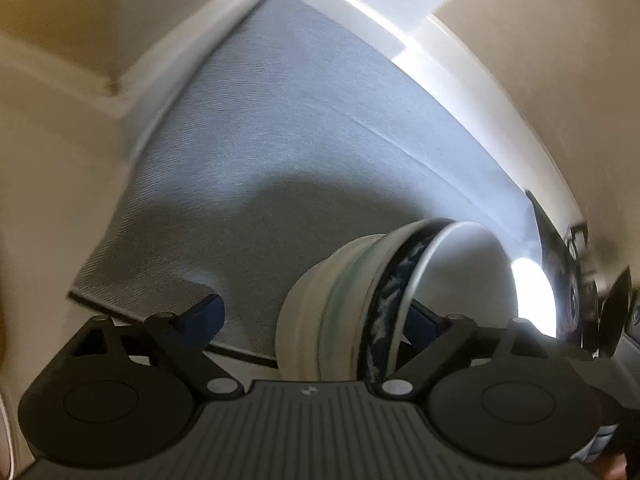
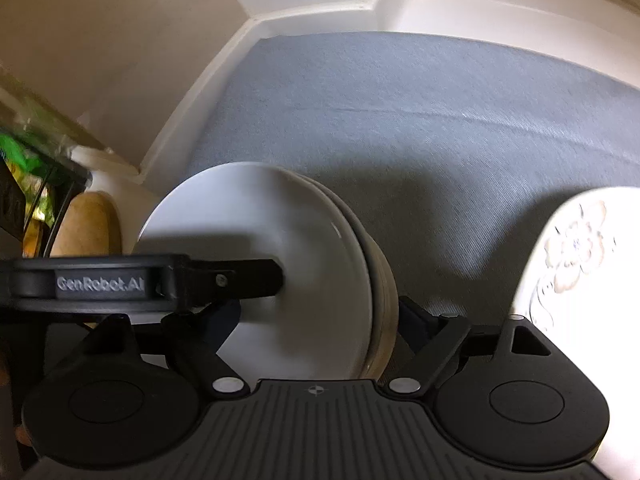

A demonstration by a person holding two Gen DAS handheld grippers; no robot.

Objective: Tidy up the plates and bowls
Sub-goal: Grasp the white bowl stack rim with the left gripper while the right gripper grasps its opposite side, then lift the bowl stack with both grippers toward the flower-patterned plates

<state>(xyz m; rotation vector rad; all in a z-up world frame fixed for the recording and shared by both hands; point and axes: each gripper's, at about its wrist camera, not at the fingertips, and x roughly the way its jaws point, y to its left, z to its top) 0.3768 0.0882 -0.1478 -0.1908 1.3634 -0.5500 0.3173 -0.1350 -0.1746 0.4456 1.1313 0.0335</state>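
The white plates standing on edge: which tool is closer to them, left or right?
Right. The right tool has the white plates between its open fingers. The left tool straddles the stacked bowls instead.

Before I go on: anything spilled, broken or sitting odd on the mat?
No spill or breakage shows. The odd part is posture: the nested bowls stand on edge between the left tool's open jaws, and the stacked plates stand on edge between the right tool's. The grey mat looks flat.

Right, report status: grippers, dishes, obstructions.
Left gripper open, astride nested bowls on their side. Right gripper open, astride plate stack on edge. Floral dish close beside right gripper.
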